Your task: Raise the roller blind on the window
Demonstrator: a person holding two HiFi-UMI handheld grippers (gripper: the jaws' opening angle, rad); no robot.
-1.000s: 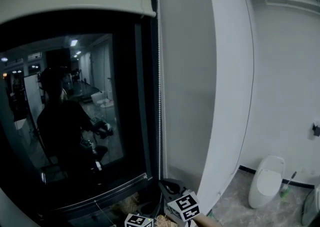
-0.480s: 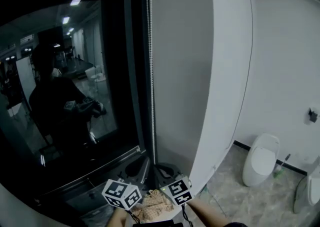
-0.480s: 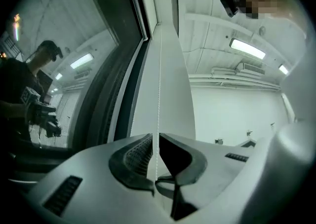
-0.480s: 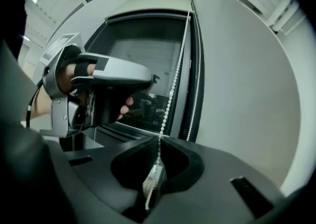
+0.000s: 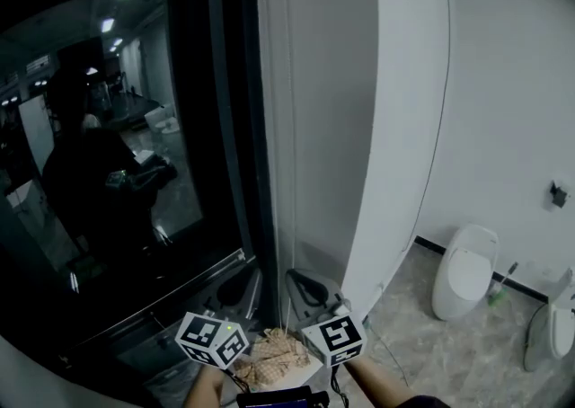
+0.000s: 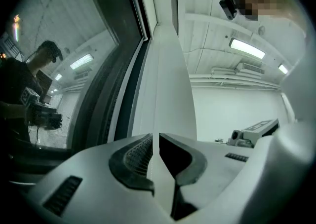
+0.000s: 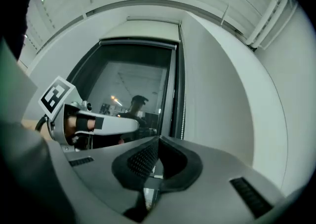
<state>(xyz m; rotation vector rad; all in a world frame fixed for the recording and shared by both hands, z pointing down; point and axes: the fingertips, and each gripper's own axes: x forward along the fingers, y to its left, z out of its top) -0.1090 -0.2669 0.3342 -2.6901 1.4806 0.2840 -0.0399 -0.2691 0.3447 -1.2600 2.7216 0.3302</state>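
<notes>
We hold the left gripper (image 6: 158, 141) and right gripper (image 7: 158, 144) low at the window (image 5: 135, 128), each with jaws drawn together. The blind (image 7: 143, 30) sits well above, its cord (image 5: 287, 172) hanging between them.

Left gripper (image 6: 157, 159): pale grey moulded shell, two dark ribbed pads (image 6: 133, 156), a slotted recess on each shoulder. Right gripper (image 7: 157, 161): identical shell and pads. Lower centre of head view: left cube (image 5: 214, 341) and right cube (image 5: 334, 338), white with black square markers; thin dark cables (image 5: 239, 384) beneath.
</notes>
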